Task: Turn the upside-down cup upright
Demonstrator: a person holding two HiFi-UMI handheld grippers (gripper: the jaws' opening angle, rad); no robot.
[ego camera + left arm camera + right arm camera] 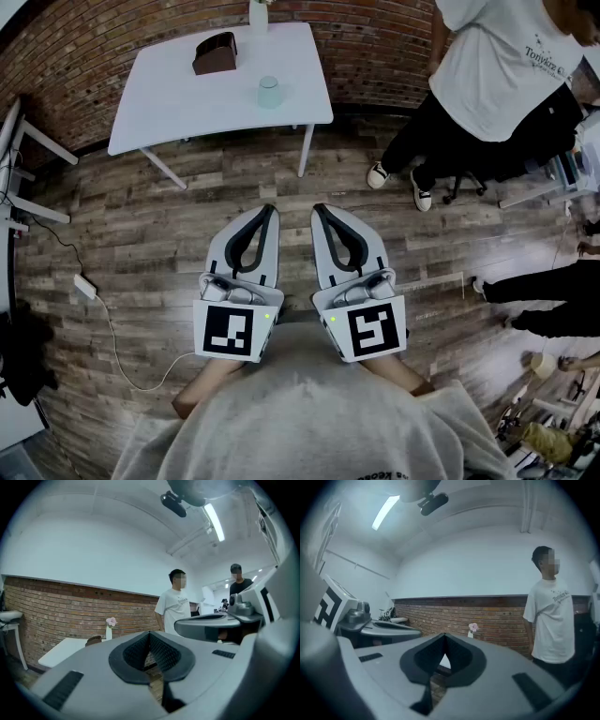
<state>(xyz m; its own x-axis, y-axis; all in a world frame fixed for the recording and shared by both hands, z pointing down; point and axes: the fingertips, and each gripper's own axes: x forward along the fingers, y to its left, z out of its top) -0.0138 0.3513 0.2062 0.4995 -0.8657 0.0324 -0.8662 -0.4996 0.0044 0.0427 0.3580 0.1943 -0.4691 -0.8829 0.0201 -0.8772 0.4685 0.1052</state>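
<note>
Both claws are clenched with nothing in them. My left claw [269,210] and my right claw [319,208] are held side by side in front of my chest, close together but not touching. Each claw's own view shows the dark pads pressed tip to tip on the left claw [150,634] and on the right claw [443,636], with only an empty hollow behind the tips. Both point level, out across the room.

The cup [270,92] is well away from them. It is pale green and stands alone on a white table [169,98], near the edge that faces me and towards its right-hand end in the head view. From this distance I cannot make out its rim, so I cannot tell which way up it sits.

Behind the cup, towards the far side of the table, sits a dark brown box [215,53], apart from the cup. A slim white vase [258,15] stands at the far edge. Both gripper views show it holding a pink flower [110,621] against the brick wall [497,616].

Between me and the table lies bare wood-plank floor [187,225]. A white cable with its adapter [86,286] trails over the planks at my left. To the right of the table stands a person in a white T-shirt [502,66] and dark trousers, and another person's dark-clad legs [548,300] reach in from the right edge.
</note>
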